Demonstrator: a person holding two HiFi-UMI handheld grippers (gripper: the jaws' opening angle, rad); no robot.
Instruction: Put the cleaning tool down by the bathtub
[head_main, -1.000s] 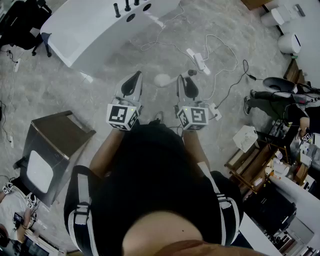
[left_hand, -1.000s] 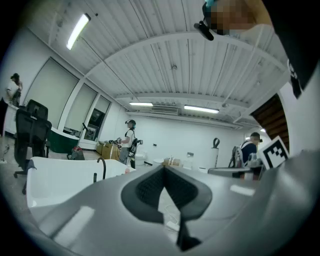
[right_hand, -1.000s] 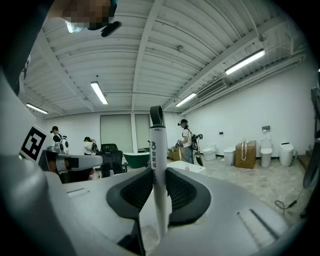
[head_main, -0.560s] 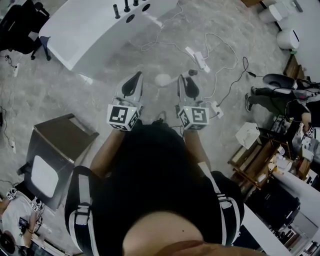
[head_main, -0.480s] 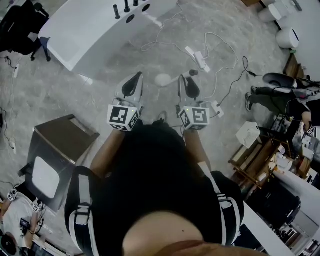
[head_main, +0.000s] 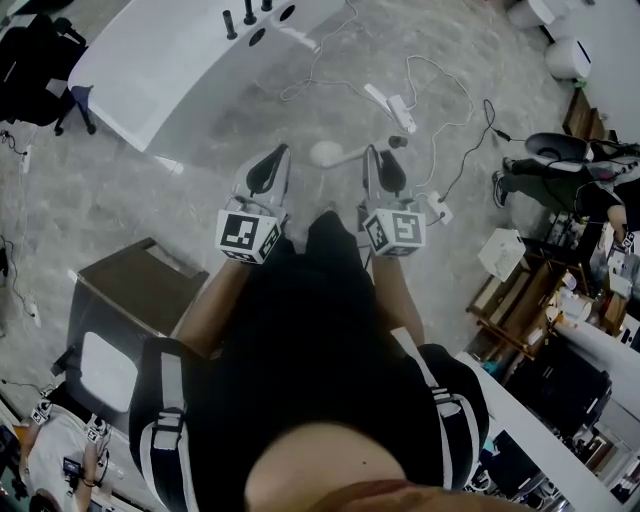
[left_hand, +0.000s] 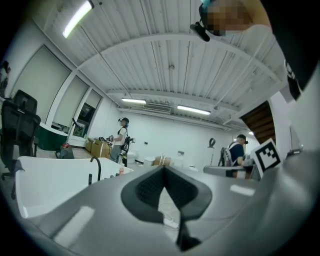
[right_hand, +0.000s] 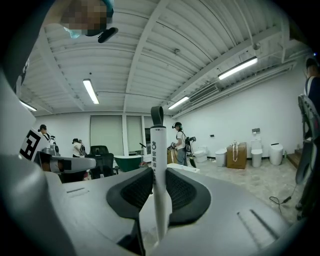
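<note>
The cleaning tool is a white stick with a round white head and a dark tip. It lies crosswise over the stone floor, held a little way in front of the white bathtub. My right gripper is shut on its handle. In the right gripper view the white handle stands upright between the pads, with a black loop on top. My left gripper hovers beside the tool's head, shut and holding nothing; its tips meet. The bathtub shows at the left of that view.
White cables and a power strip trail over the floor beyond the tool. A dark stool stands at the left, wooden shelves and a seated person at the right. A black office chair is behind the tub.
Both grippers and the tool keep nearly the same stance. The head view has swung a little, so the tub and cables sit higher in it and the stool lower.
</note>
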